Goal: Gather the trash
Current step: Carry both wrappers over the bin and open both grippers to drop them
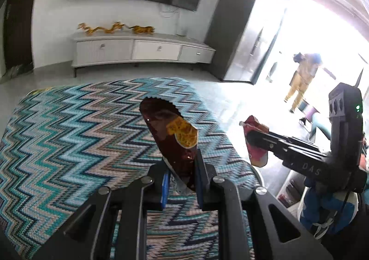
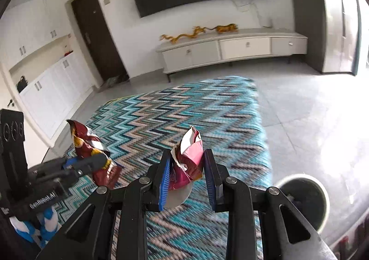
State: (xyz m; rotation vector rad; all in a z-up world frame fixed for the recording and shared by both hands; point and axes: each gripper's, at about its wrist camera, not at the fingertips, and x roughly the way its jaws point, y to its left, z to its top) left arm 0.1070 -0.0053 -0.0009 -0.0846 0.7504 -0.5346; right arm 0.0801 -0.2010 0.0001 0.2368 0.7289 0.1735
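zigzag teal rug on pale tiled floor

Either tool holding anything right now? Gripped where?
Both. Left tool pinches the dark red snack wrapper at its lower end. Right tool clamps the crumpled pink wrapper around its lower half.

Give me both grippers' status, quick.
Left gripper: shut on the dark red snack wrapper.
Right gripper: shut on the crumpled pink wrapper.
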